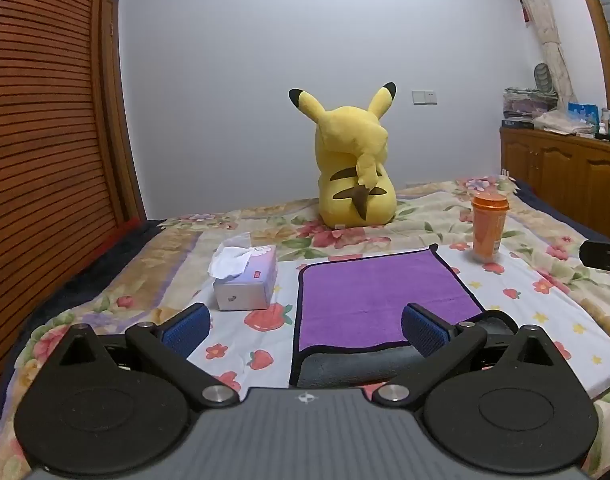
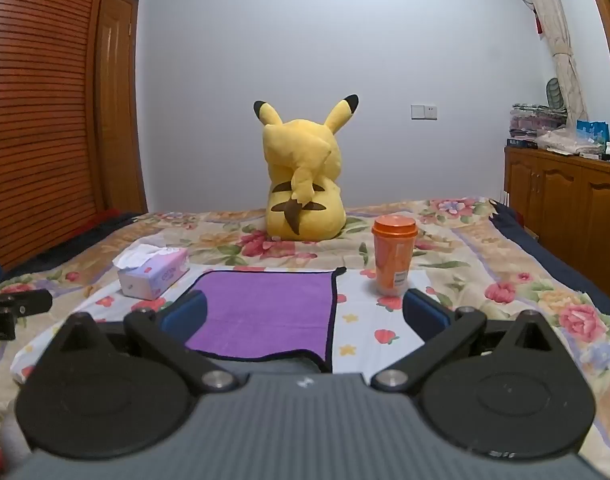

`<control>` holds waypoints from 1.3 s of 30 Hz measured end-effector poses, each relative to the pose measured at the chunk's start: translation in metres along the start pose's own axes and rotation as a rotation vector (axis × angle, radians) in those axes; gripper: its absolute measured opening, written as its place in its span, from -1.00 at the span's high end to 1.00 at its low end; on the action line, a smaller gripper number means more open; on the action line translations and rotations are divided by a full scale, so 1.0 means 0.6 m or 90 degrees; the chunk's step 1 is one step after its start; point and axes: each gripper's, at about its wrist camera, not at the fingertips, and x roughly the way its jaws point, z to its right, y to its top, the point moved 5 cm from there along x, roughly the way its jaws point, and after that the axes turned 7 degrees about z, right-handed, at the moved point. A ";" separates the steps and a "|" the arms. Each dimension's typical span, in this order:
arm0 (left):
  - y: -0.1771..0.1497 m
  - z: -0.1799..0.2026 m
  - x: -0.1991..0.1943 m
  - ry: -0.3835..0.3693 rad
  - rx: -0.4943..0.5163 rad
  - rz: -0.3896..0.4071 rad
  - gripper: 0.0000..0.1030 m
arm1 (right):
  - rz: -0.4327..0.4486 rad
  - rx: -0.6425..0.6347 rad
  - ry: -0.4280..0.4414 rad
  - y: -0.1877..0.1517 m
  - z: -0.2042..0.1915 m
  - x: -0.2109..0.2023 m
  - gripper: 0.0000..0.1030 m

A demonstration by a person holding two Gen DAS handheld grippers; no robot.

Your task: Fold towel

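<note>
A purple towel (image 1: 377, 296) with a black border lies on the bed, its near edge turned up so the grey underside (image 1: 345, 368) shows. It also shows in the right wrist view (image 2: 265, 312). My left gripper (image 1: 305, 328) is open and empty, hovering over the towel's near left corner. My right gripper (image 2: 305, 316) is open and empty, hovering over the towel's near right corner. The right gripper's body shows at the right edge of the left wrist view (image 1: 603, 258), and the left gripper's body at the left edge of the right wrist view (image 2: 13, 312).
A tissue box (image 1: 247, 280) stands left of the towel, an orange cup (image 1: 488, 228) stands to its far right, and a yellow plush toy (image 1: 355, 164) sits behind. The floral bedspread (image 1: 545, 312) covers the bed. A wooden cabinet (image 1: 565, 176) stands on the right, a slatted wardrobe (image 1: 37, 160) on the left.
</note>
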 end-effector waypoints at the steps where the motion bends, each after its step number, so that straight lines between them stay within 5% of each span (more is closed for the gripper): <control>1: 0.000 0.000 0.000 0.000 0.002 -0.001 -1.00 | 0.001 0.000 0.001 0.000 0.001 0.000 -1.00; 39: 0.000 -0.001 0.001 0.004 0.010 0.008 -1.00 | 0.004 -0.001 0.001 0.002 0.006 -0.003 -1.00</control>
